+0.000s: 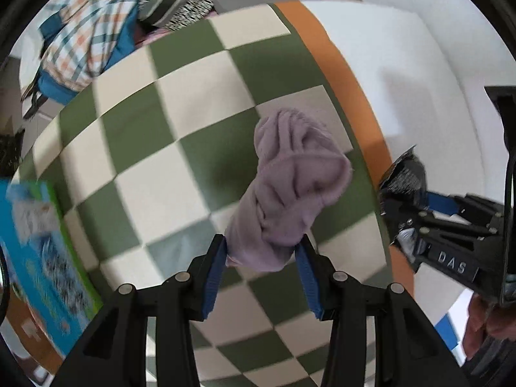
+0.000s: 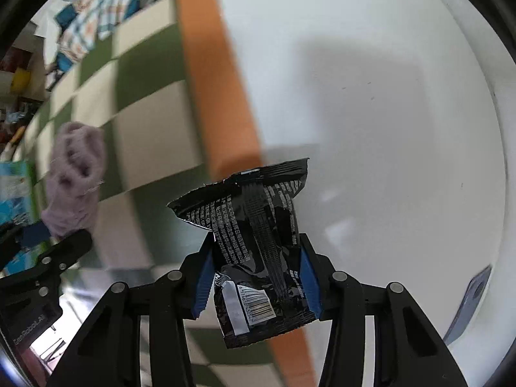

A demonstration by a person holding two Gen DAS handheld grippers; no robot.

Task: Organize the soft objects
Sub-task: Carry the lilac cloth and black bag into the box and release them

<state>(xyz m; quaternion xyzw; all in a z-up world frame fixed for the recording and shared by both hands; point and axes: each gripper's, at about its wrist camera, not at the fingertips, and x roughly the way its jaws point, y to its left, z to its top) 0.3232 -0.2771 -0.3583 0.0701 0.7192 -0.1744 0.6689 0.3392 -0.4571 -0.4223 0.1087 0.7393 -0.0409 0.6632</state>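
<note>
My left gripper (image 1: 262, 251) is shut on a lilac knitted soft piece (image 1: 290, 180) and holds it above the green and cream checkered cloth (image 1: 180, 103). My right gripper (image 2: 256, 251) is shut on a black snack packet (image 2: 258, 251) with white text and a barcode, held above the edge of a white tub (image 2: 387, 103). In the left wrist view the right gripper (image 1: 400, 190) with the black packet (image 1: 403, 171) is at the right. In the right wrist view the lilac piece (image 2: 75, 177) and the left gripper (image 2: 48, 235) are at the left.
An orange border (image 1: 335, 64) runs between the checkered cloth and the white tub (image 1: 419, 74). A blue and green box (image 1: 38, 251) lies at the left. A plaid cloth pile (image 1: 87, 29) and striped fabric (image 1: 180, 6) lie at the far edge.
</note>
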